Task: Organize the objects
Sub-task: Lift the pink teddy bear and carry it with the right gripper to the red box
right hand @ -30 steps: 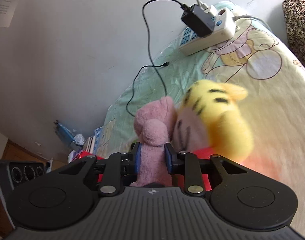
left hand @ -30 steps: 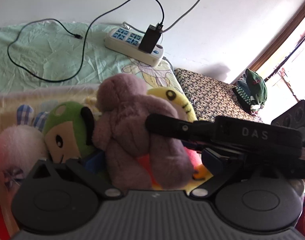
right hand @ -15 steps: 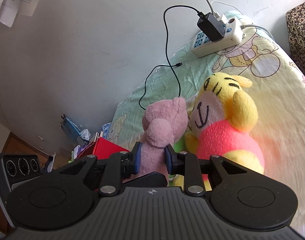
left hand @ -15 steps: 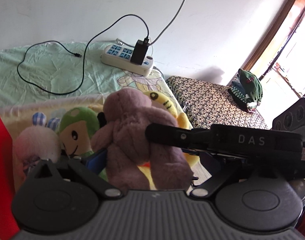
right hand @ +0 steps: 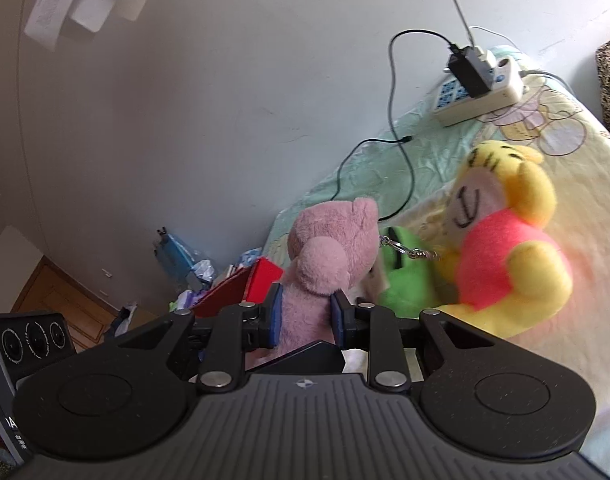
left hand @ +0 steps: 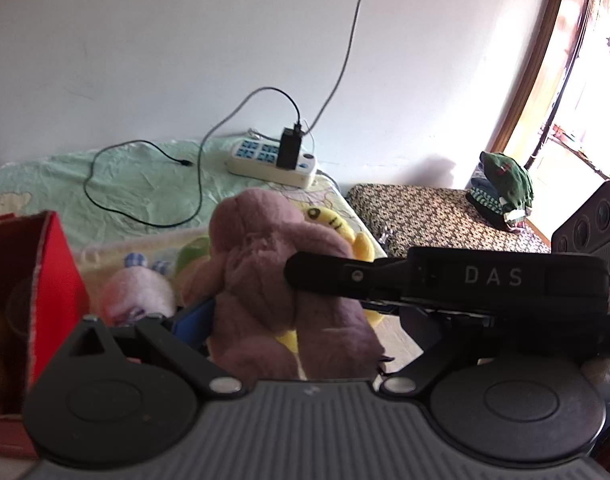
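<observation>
Bed (left hand: 145, 184): a pale green and yellow cartoon sheet against the wall, everything else sitting on it.
Red box (left hand: 61, 276): open-topped, at the near left edge of the bed in the left wrist view; to my eye the likely home for the toys, though that is a guess.
Yellow bear (right hand: 509, 264): red-shirted plush lying on the sheet to the right of the held toy, touching a green plush (right hand: 405, 280).
Pink plush (right hand: 329, 264): the task's thing at this moment, lifted clear of the sheet and upright, head towards the wall, a key-ring chain hanging off its head towards the green plush.
Right gripper (right hand: 305, 320): its blue pads are clamped on the pink plush's body just below the head, squeezing the stuffing in.
Left gripper (left hand: 289, 320): right up against the same pink plush from the other side; one blue pad shows beside the body, the other finger is hidden behind the right tool, so I cannot tell whether it is pinching or loose.
Handling: light, soft and squashy, nothing to break; it will sag and swing from a narrow pinch, so the thick torso is the place to hold, not an ear or limb. The fur is grippy, not slippery.
Power strip (left hand: 271, 162): at the wall end, charger and cable trailing across the sheet, well apart from the toys.
</observation>
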Demonstrator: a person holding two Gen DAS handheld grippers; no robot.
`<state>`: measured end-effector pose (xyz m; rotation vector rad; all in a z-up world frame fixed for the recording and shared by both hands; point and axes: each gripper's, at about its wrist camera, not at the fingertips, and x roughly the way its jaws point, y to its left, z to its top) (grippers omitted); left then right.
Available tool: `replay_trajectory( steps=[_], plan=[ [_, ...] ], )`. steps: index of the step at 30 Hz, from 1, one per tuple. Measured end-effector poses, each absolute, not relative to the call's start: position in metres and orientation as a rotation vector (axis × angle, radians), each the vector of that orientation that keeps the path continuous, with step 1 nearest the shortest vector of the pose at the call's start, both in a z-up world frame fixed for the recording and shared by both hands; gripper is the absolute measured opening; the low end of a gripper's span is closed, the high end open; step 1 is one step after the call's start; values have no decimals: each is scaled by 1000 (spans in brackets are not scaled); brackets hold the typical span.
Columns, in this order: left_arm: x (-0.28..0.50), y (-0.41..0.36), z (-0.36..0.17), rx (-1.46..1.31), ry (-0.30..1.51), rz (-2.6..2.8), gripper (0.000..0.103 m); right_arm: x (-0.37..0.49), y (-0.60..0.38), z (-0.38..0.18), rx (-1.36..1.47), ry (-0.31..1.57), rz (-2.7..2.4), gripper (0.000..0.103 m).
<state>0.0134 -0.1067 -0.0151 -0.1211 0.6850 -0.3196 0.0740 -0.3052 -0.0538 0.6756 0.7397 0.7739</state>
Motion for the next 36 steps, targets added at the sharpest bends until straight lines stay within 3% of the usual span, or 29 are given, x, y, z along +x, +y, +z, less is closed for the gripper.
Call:
replay_trajectory(
  steps=[18,36],
  plan=[
    [-50,28,14,-137,578,-227,96,32,-181,-26,636,688,882,27],
    [-41,149,-1,-110,605,-150,96,37,-50,-41,560,698,928,27]
  ],
)
